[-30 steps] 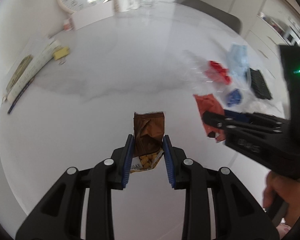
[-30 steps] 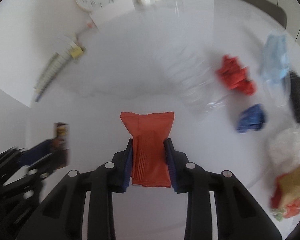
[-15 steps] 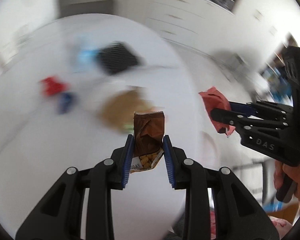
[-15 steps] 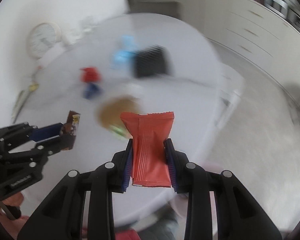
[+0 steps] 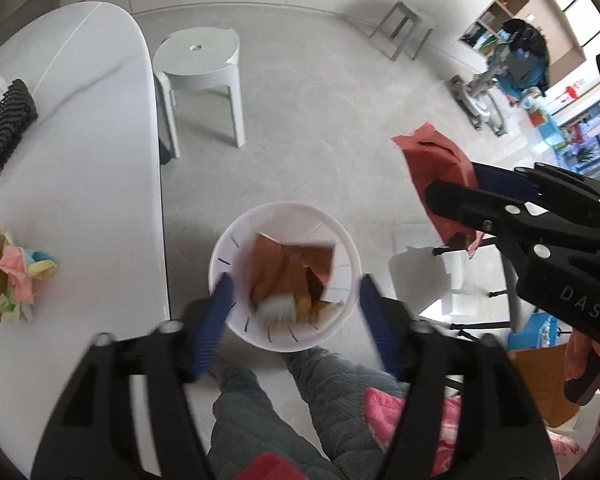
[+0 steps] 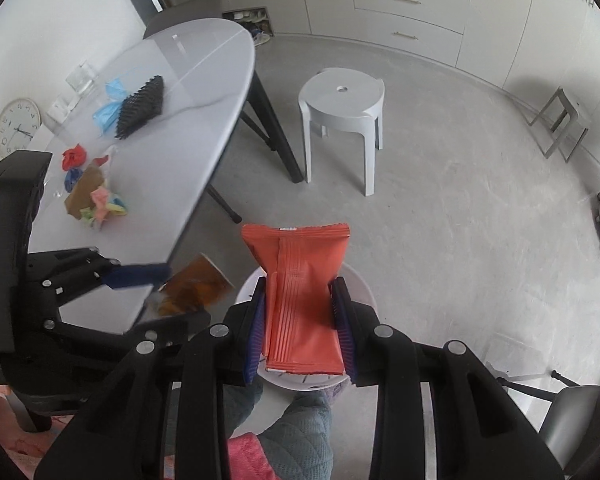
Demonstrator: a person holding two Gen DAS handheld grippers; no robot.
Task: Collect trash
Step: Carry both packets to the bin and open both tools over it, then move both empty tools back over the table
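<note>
Below, blurred brown wrapper (image 5: 292, 276) loose between opening left tool (image 5: 292, 312); right tool (image 6: 300, 320) clenched on red packet (image 6: 300, 292), bin (image 5: 350, 248) half-hidden

Glossy foil wrappers, matt plastic gear.
Red wrapper (image 6: 300, 304) and brown wrapper (image 5: 290, 276) are looking like shiny film; bin (image 5: 348, 248) showing smooth white plastic; bench (image 6: 160, 160) gleaming glossy white; floor (image 6: 440, 220) reading as matt grey; crumpled paper (image 5: 24, 276) sitting dull.

Soft daylight is filling your room evenly; fisheye edges are bending and darkening, while motion is blurring your left gripper (image 5: 292, 312) and its wrapper (image 5: 292, 280)
</note>
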